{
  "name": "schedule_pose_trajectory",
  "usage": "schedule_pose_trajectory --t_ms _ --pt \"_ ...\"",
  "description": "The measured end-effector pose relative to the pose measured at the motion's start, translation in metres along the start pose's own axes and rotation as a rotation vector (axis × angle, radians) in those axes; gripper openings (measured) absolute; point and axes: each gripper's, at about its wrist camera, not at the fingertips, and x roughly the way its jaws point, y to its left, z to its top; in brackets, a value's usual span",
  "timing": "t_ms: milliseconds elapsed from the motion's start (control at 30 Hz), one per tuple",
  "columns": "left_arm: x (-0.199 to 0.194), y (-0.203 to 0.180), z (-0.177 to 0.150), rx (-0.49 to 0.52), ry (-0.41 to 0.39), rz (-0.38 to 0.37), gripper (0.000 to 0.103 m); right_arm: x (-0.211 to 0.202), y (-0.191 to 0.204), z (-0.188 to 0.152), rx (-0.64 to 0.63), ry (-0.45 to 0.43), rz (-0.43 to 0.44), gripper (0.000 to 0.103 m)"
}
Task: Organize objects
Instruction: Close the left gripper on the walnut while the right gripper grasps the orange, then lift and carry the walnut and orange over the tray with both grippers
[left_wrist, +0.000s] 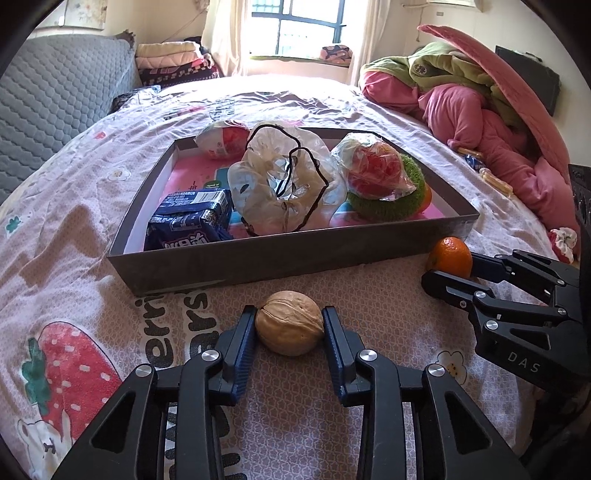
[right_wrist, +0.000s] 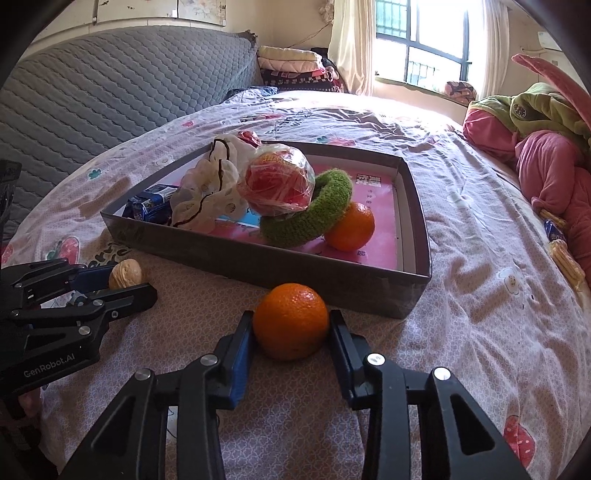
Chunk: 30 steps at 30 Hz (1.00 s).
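Grey box (left_wrist: 258, 258) beyond your fingers already holds several items; your left fingers (left_wrist: 255, 332) grip the walnut (left_wrist: 289, 322), right fingers (right_wrist: 338, 332) the orange (right_wrist: 290, 320), both still outside.

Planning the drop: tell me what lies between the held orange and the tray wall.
Only bare bedsheet between the orange and the tray, per the right wrist view.

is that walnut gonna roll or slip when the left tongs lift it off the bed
Probably somewhat. The walnut is rounded and hard-shelled, so the left tongs, pressing its two sides, touch only small patches; it may pivot. Its wrinkled shell and the ribbed blue pads should add friction. If dropped, the soft bedsheet would likely stop it rolling far.
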Motion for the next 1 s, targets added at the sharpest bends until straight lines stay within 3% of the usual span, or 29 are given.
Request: schedule_pose_trajectory --t_ms 600,1000 --pt "-0.031 0.002 0.012 -0.002 -0.078 -0.005 0.036 -0.03 0.001 0.011 0.008 -0.112 0.043 0.039" --pt "-0.05 0.005 0.027 0.006 -0.108 0.043 0.036 -0.056 0.009 0.027 -0.011 -0.189 0.065 0.039"
